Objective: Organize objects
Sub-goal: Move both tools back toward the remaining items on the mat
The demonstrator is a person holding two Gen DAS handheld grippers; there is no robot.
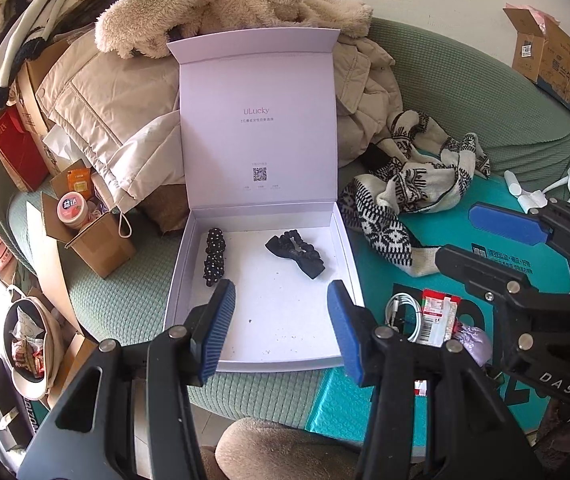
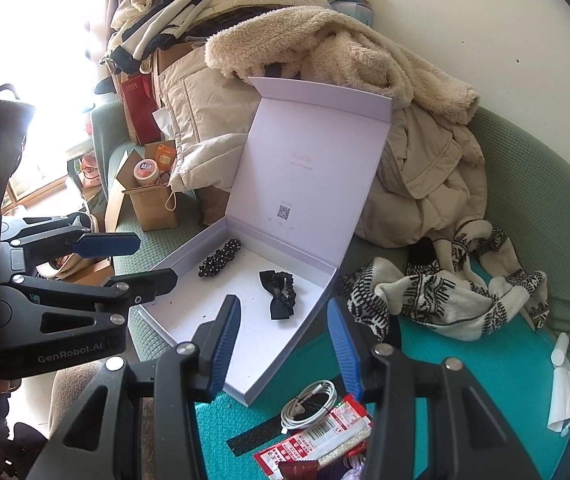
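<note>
An open pale lilac gift box point(image 1: 285, 344) point(image 2: 189, 252) lies on the green sofa, its lid standing up. Inside lie a black dotted scrunchie point(image 1: 214, 255) point(image 2: 221, 258) at the left and a black bow scrunchie point(image 1: 297, 252) point(image 2: 281, 294) at the right. My left gripper point(image 1: 281, 320) is open and empty, above the box's front edge. My right gripper point(image 2: 283, 340) is open and empty, over the box's near right corner; it also shows in the left wrist view point(image 1: 497, 240). A coiled white cable point(image 1: 403, 314) point(image 2: 309, 402) and a red-white packet point(image 1: 439, 316) point(image 2: 325, 436) lie on the teal mat.
Beige coats point(image 1: 221, 12) point(image 2: 325, 44) are piled behind the box. A patterned knit scarf point(image 1: 405, 184) point(image 2: 445, 296) lies right of it. A small cardboard box with a pink jar point(image 1: 73, 208) point(image 2: 147, 172) stands at the left. A lilac scrunchie point(image 1: 475, 340) lies by the packet.
</note>
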